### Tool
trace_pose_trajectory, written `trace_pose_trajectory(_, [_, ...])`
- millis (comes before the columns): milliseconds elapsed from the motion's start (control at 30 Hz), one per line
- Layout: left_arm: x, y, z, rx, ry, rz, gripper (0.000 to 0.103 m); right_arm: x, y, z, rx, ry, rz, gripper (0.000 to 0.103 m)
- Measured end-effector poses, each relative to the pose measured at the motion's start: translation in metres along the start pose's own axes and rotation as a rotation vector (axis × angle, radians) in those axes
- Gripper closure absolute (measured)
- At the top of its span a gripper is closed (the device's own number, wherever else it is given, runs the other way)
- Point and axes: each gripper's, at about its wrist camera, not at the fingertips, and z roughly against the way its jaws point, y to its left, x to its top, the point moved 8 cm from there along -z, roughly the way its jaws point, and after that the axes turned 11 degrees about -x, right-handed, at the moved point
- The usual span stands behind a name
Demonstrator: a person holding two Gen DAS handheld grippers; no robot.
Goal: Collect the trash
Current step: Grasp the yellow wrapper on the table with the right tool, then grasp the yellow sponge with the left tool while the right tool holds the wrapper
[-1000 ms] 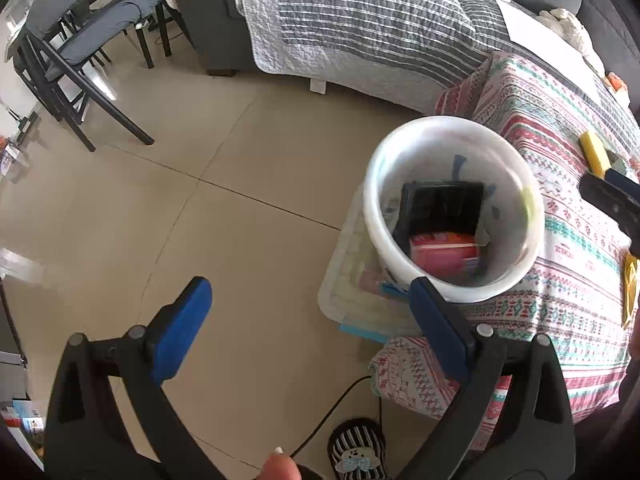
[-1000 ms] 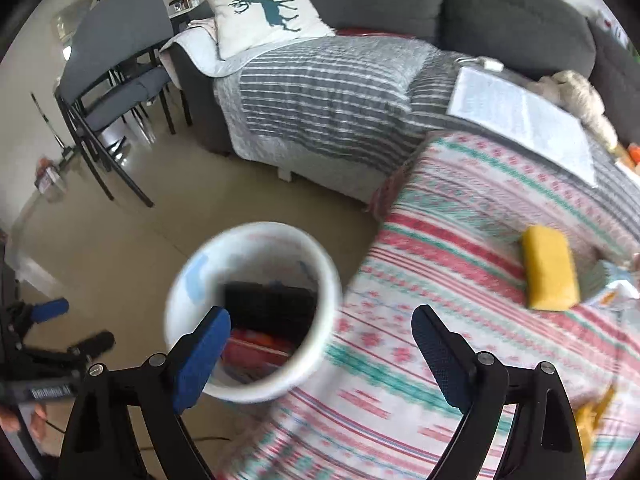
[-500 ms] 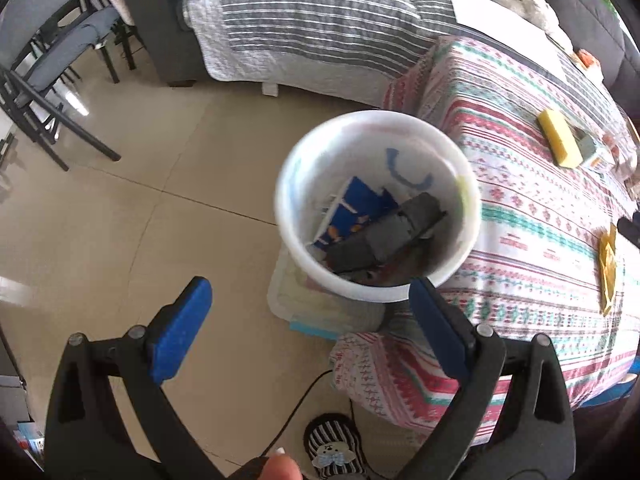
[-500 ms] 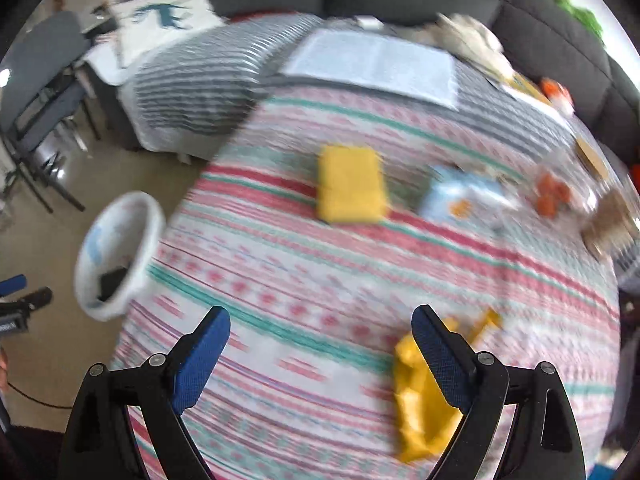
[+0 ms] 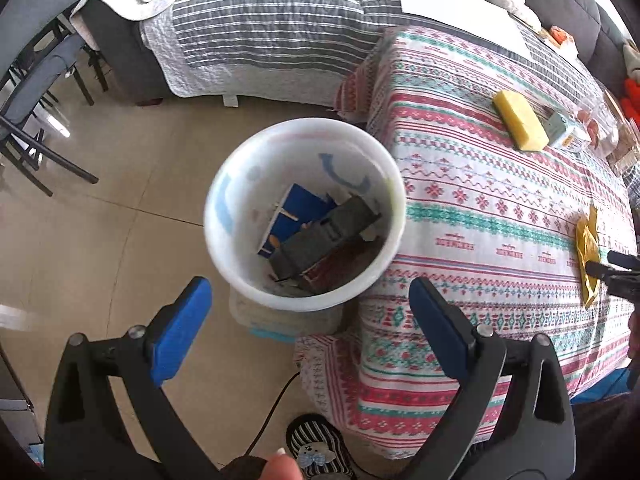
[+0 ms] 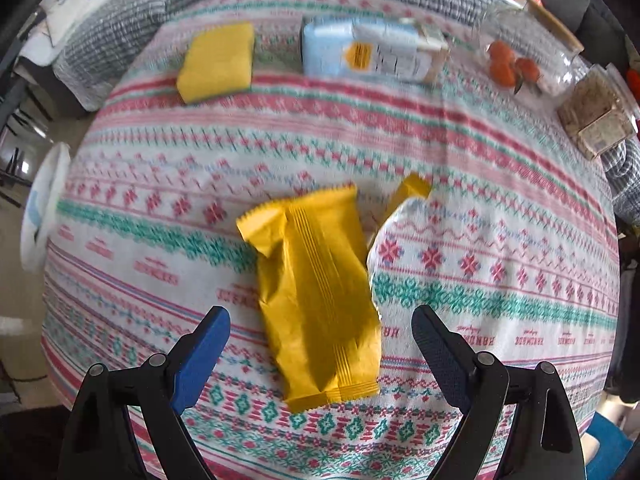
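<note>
Left tool (image 5: 308,312) hangs wide open over the bin (image 5: 304,216) off the surface's left edge, while the right tool (image 6: 320,344), also wide, straddles the yellow wrapper (image 6: 316,296) lying lengthwise straight ahead near the front edge.

Patterned tablecloth (image 6: 480,184) carries a yellow wrapper (image 6: 316,292) — sponge (image 6: 218,60), blue packet (image 6: 372,54).

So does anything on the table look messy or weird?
Yes. A crumpled yellow wrapper lies loose on the tablecloth, with a torn-off piece beside it. It lies between the open fingers of the right hand-held gripper.
</note>
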Motion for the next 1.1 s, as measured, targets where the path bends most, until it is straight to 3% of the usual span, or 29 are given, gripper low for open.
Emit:
trace_pose_trajectory(100, [0.002,-0.008,-0.001,-0.001,0.002,-0.008,0.004,-0.007,0.005,-0.010,0.000,0.027,0.023,0.012])
trace_pose_trajectory(300, [0.007,-0.024,-0.007,0.001,0.011,-0.018,0.004,-0.018,0.017,-0.012,0.020,0.028,0.071,0.044])
trace_pose_trajectory(400, [0.013,-0.037,-0.011,-0.004,0.016,-0.019,0.004,-0.017,0.016,-0.006,0.007,0.005,0.088,0.051])
trace_pose_trajectory(767, [0.046,-0.123,-0.038,-0.054,0.016,-0.057,0.004,0.013,-0.049,0.010,0.026,-0.060,-0.036,0.053])
trace_pose_trajectory(1100, [0.081,-0.202,-0.074,-0.127,-0.012,-0.021,0.004,0.029,-0.112,-0.008,0.026,-0.045,-0.118,0.052])
